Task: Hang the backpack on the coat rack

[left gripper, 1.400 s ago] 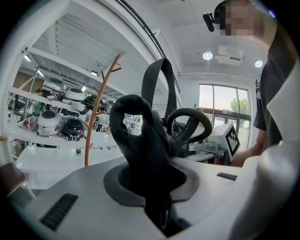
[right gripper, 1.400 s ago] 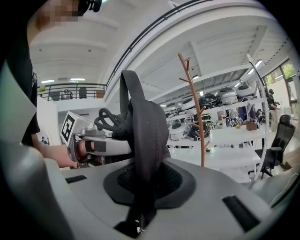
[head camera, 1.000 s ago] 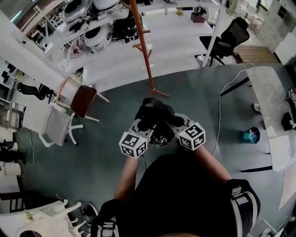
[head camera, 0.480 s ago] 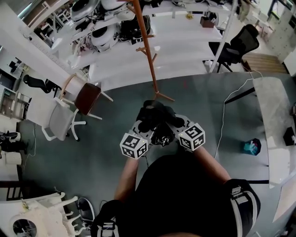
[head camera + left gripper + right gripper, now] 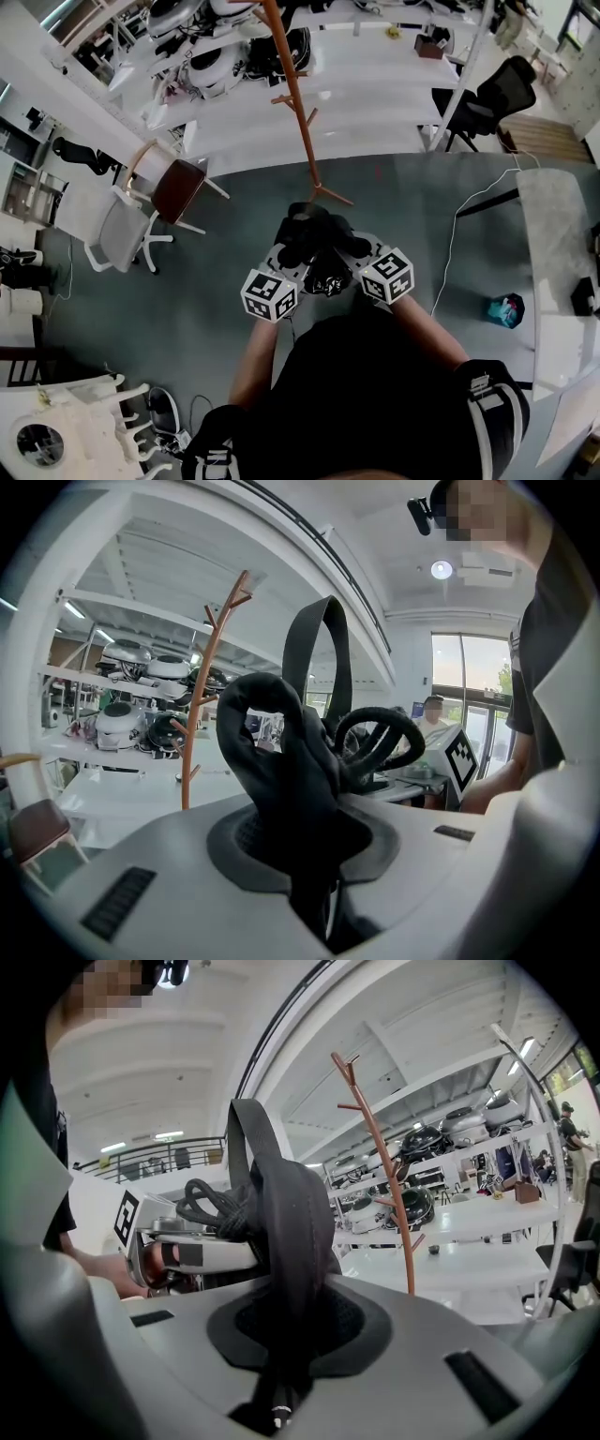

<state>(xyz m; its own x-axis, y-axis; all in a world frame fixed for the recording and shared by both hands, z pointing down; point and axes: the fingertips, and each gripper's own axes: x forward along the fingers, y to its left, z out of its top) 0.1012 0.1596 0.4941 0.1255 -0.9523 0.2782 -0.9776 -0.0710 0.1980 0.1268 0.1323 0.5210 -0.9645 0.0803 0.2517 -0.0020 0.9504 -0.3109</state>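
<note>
The black backpack [image 5: 314,239] hangs in front of me, carried between both grippers. My left gripper [image 5: 286,255] is shut on a padded black shoulder strap [image 5: 281,780], which fills the gap between its jaws. My right gripper [image 5: 361,249] is shut on the other padded strap [image 5: 289,1232]. A corded top loop [image 5: 380,738] and a flat webbing loop [image 5: 330,658] stick up above the straps. The orange-brown coat rack [image 5: 298,103] stands just beyond the backpack, its feet [image 5: 323,192] close to it. Its branched pole also shows in both gripper views, coat rack [image 5: 202,696] and coat rack [image 5: 382,1166].
A wooden chair with a brown seat [image 5: 176,190] and a white office chair [image 5: 120,242] stand to the left. Long white benches [image 5: 375,84] with helmet-like objects [image 5: 208,66] lie behind the rack. A black office chair [image 5: 502,92], a floor cable [image 5: 455,234] and a teal object [image 5: 504,309] are at the right.
Both grippers have carried the backpack forward, and the coat rack's feet now lie closer to it. The grip on both straps is unchanged.
</note>
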